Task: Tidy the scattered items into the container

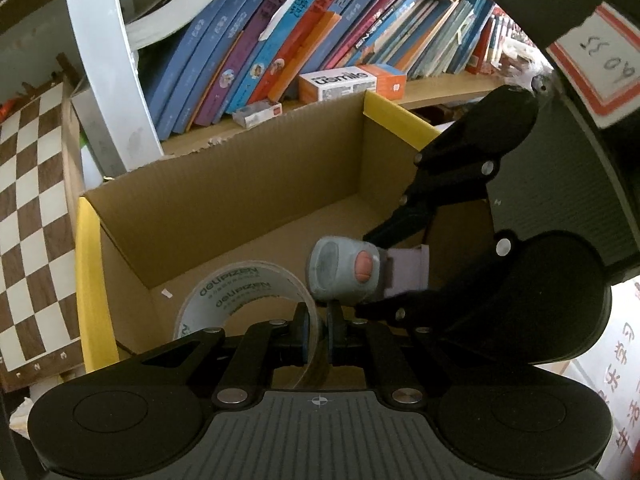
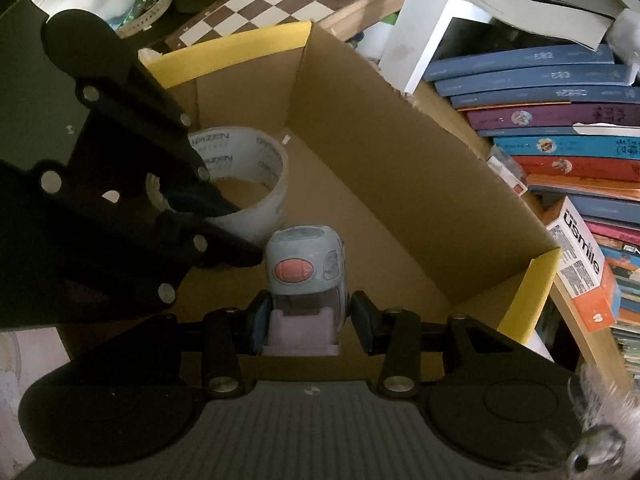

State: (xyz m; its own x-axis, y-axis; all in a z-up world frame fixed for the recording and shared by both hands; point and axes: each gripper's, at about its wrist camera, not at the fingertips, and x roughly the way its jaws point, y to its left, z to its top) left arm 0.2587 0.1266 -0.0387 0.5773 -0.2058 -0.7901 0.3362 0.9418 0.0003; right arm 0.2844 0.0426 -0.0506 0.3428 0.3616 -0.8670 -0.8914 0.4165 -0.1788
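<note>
Over the cardboard box (image 1: pixel 248 184): your left gripper (image 1: pixel 316 330) pinches the tape roll's (image 1: pixel 244 292) thin, slippery wall; your right gripper (image 2: pixel 310 326) clamps the light, rigid toy (image 2: pixel 306 266) by its lilac base.

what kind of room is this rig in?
Probably a home study or a child's room, cluttered. A shelf of colourful books runs behind the cardboard box, and a chessboard leans beside it.

Left gripper (image 1: pixel 318 330) is pinched nearly closed on a thin wall, right gripper (image 2: pixel 310 322) is clamped around something, both angled downward, tips close together.
</note>
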